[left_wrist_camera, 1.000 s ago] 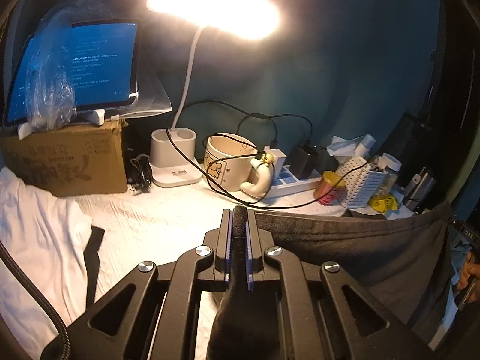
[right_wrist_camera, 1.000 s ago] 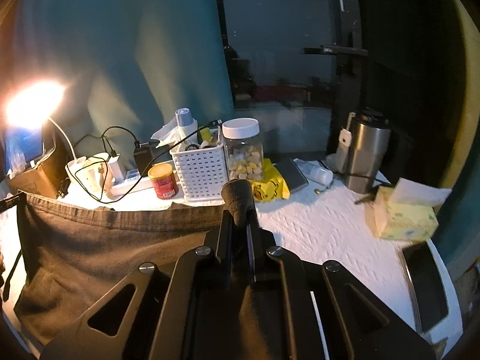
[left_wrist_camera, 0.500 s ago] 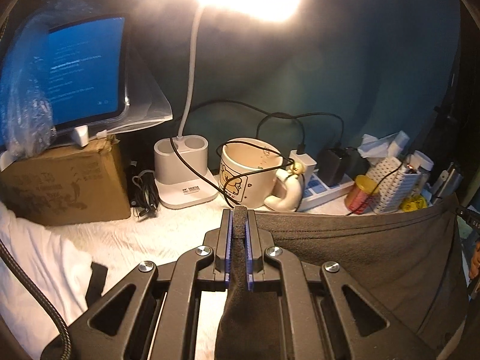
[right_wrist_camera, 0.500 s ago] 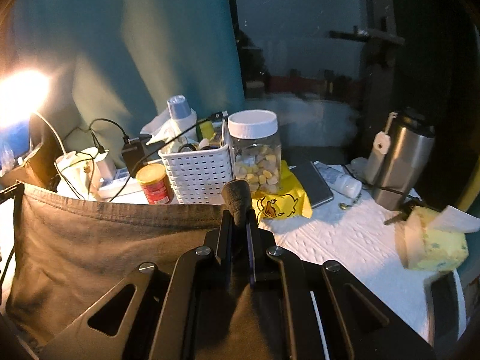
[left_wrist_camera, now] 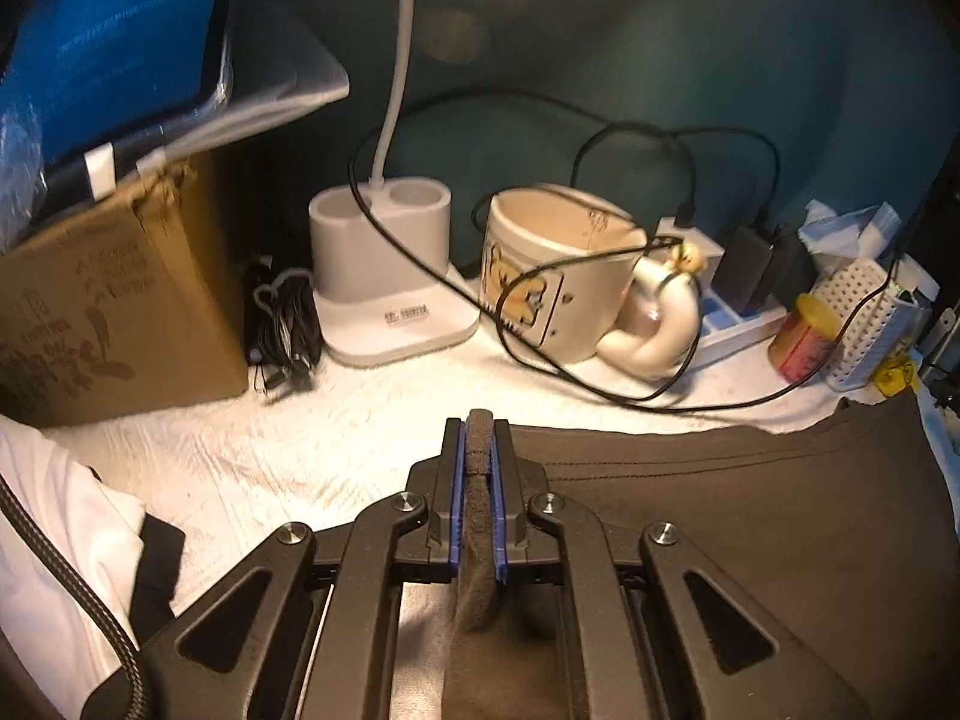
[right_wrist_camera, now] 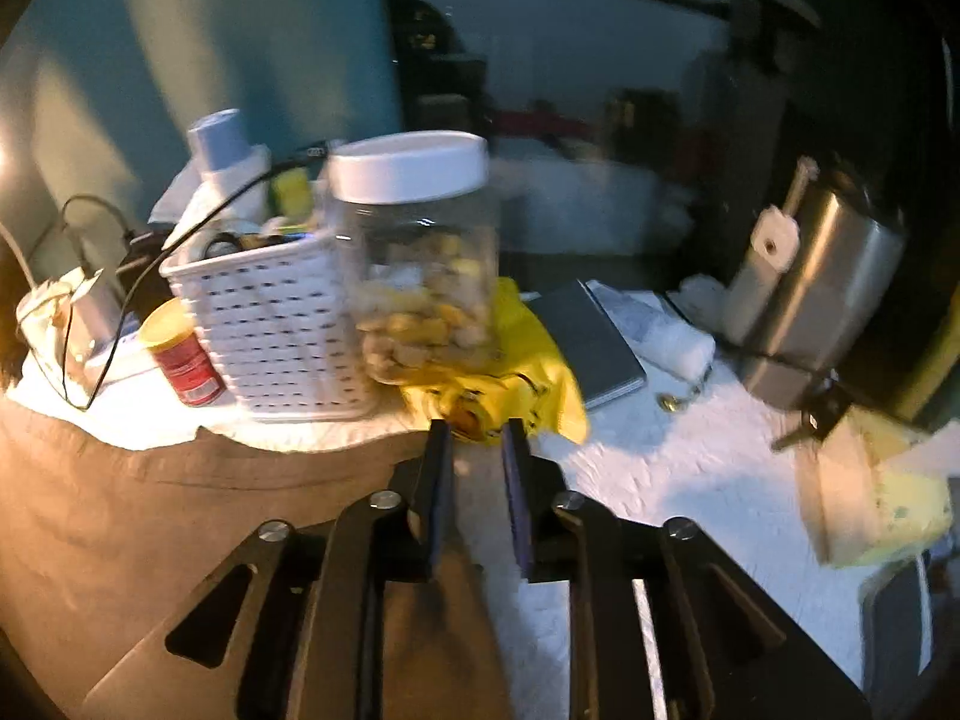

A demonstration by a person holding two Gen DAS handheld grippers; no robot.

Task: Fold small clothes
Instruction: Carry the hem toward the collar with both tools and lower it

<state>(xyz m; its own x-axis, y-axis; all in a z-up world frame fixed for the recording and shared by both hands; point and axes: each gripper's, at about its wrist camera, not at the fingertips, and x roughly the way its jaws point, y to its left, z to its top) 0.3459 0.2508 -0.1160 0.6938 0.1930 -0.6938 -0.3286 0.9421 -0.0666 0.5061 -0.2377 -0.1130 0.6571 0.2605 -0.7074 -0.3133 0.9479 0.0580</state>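
A dark grey garment [left_wrist_camera: 750, 516] lies spread over the white table covering [left_wrist_camera: 312, 450], its top edge running left to right. My left gripper [left_wrist_camera: 480, 438] is shut on the garment's left corner, and a fold of cloth stands up between the blue pads. In the right wrist view the same garment [right_wrist_camera: 150, 510] looks brown under the lamp light. My right gripper [right_wrist_camera: 475, 438] is low over its right corner with the jaws opening. Its pads stand apart and do not press the cloth, which lies below and to the left of them.
Along the back stand a cardboard box [left_wrist_camera: 108, 312] bearing a tablet [left_wrist_camera: 108, 60], a lamp base [left_wrist_camera: 390, 264], a mug [left_wrist_camera: 558, 276] and cables. A white basket [right_wrist_camera: 270, 324], red can [right_wrist_camera: 186, 360], jar [right_wrist_camera: 420, 264], yellow bag [right_wrist_camera: 522, 372], steel tumbler [right_wrist_camera: 816, 282] and tissue pack [right_wrist_camera: 882, 492] crowd the right. White cloth [left_wrist_camera: 48, 510] lies left.
Both grippers have sunk forward toward the table, and the garment's top edge has come down onto it. The right jaws have parted and let go of the corner. The left stays shut.
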